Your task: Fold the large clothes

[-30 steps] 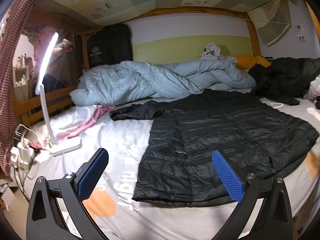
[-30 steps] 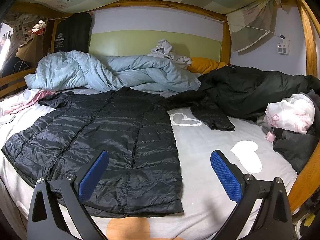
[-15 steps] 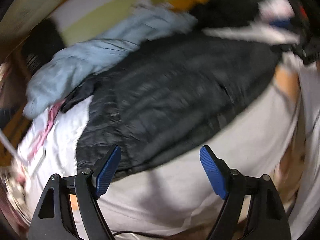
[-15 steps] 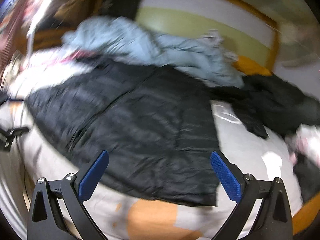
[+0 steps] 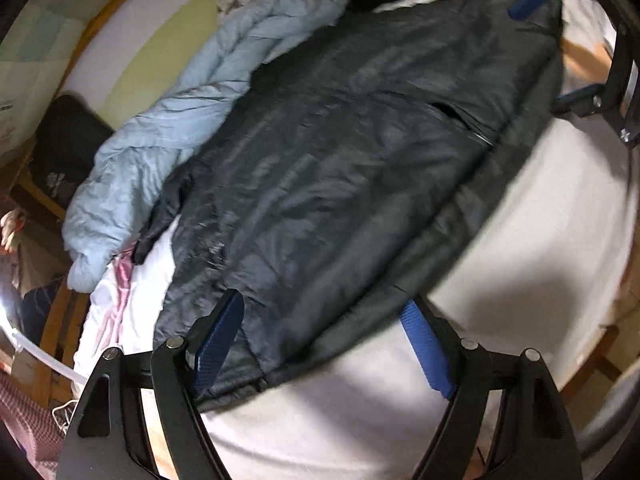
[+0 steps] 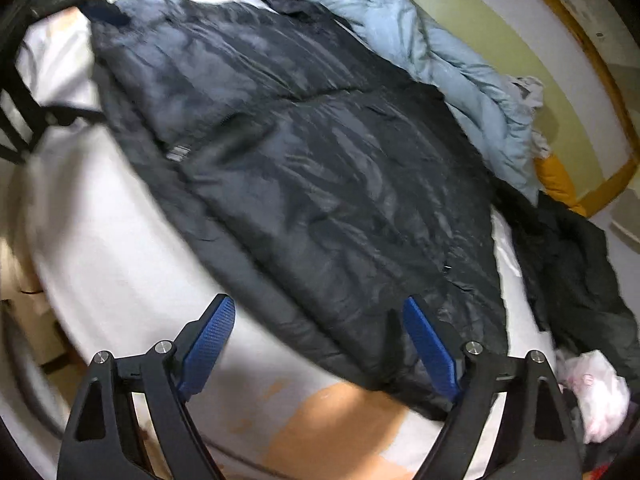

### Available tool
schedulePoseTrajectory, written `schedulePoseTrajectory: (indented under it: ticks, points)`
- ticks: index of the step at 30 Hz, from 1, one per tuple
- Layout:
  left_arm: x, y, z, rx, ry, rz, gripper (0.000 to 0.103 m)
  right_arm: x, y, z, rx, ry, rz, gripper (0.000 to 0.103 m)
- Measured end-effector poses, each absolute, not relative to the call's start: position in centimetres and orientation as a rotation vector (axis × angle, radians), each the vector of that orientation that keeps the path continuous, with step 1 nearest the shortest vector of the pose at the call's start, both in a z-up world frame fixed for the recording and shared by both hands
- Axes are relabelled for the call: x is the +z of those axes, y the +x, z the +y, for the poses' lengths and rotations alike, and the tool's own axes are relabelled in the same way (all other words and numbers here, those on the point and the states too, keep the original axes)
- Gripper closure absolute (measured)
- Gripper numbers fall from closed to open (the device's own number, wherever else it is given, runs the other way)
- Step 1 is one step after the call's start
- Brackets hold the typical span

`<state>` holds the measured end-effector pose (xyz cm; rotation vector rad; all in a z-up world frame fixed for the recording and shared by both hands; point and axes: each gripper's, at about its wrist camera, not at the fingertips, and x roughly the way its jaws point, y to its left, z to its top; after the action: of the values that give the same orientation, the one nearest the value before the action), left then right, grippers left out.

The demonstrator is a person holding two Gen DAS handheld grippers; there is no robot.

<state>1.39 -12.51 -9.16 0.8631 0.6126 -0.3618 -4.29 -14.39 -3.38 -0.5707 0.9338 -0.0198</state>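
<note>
Left wrist view: my left gripper [image 5: 320,340] hangs spread wide over one hem corner of the black puffer coat [image 5: 340,168], which lies flat on the white bed sheet [image 5: 520,260] (blurry). My right gripper [image 6: 320,344], equally spread, straddles the opposite hem corner.

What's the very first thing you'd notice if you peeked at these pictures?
A big shiny black puffer coat spread flat across the white bed sheet. Behind it, along the wall, lies a crumpled pale-blue duvet. Up close, the open left gripper and the open right gripper hover at the coat's near edge.
</note>
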Motion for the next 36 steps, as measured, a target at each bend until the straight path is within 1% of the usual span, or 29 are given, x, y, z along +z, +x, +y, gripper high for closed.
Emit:
schedulePoseTrajectory:
  ticks: [2,3,4,5,6,7,8,9,11,13,14,18,22,25,28,31,36]
  points:
    - [-8.9,2.2,-12.4,-0.330,0.853,0.596,0.023,-3.5,-3.4,-14.7,-0.045,-0.565,0.935,0.016]
    - [-8.9,2.7,-12.3,-0.307,0.847,0.592,0.027,-3.3,-3.2,-14.8,-0.048,-0.558,0.929,0.016]
    - [-8.7,3.5,-12.1,-0.281,0.833,0.591,0.037,-3.1,-3.0,-15.0,-0.058,-0.559,0.920,0.016]
    - [-8.4,4.0,-11.7,-0.263,0.812,0.600,0.070,-2.8,-2.7,-15.1,-0.093,-0.573,0.898,0.016]
    - [-8.2,4.6,-11.2,-0.256,0.783,0.623,0.089,-2.6,-2.4,-15.3,-0.134,-0.595,0.876,0.025]
    - [-7.9,5.2,-10.6,-0.264,0.739,0.649,0.090,-2.5,-2.1,-15.6,-0.180,-0.617,0.862,0.043]
    - [-7.6,5.4,-10.1,-0.272,0.707,0.658,0.093,-2.3,-1.8,-16.2,-0.210,-0.618,0.864,0.059]
    - [-7.2,5.5,-9.6,-0.269,0.684,0.654,0.094,-2.2,-1.5,-16.8,-0.231,-0.602,0.873,0.065]
    - [-6.4,4.9,-9.2,-0.266,0.667,0.629,0.094,-1.6,-1.2,-18.6,-0.245,-0.510,0.900,0.083]
    - [-5.5,4.1,-8.9,-0.256,0.662,0.605,0.096,-0.4,-1.5,-19.8,-0.238,-0.431,0.888,0.089]
    - [-5.0,3.7,-8.8,-0.257,0.657,0.605,0.097,0.5,-1.9,-20.2,-0.242,-0.399,0.866,0.091]
    - [-2.4,1.6,-8.1,-0.264,0.629,0.618,0.098,3.7,-4.4,-20.9,-0.195,-0.290,0.832,0.093]
    - [0.3,0.0,-7.2,-0.289,0.599,0.649,0.097,6.1,-6.6,-21.3,-0.144,-0.292,0.814,0.093]
    - [1.7,0.5,-7.4,-0.283,0.614,0.635,0.095,7.6,-7.4,-21.5,-0.138,-0.295,0.784,0.093]
    - [2.8,3.5,-8.2,-0.254,0.605,0.609,0.094,9.1,-5.2,-23.1,-0.149,-0.259,0.757,0.093]
    - [3.0,9.0,-8.5,-0.246,0.546,0.635,0.094,10.1,-0.7,-25.5,-0.150,-0.186,0.754,0.093]
    - [0.4,17.1,-8.7,-0.280,0.456,0.746,0.094,8.2,7.9,-28.3,-0.132,-0.122,0.840,0.093]
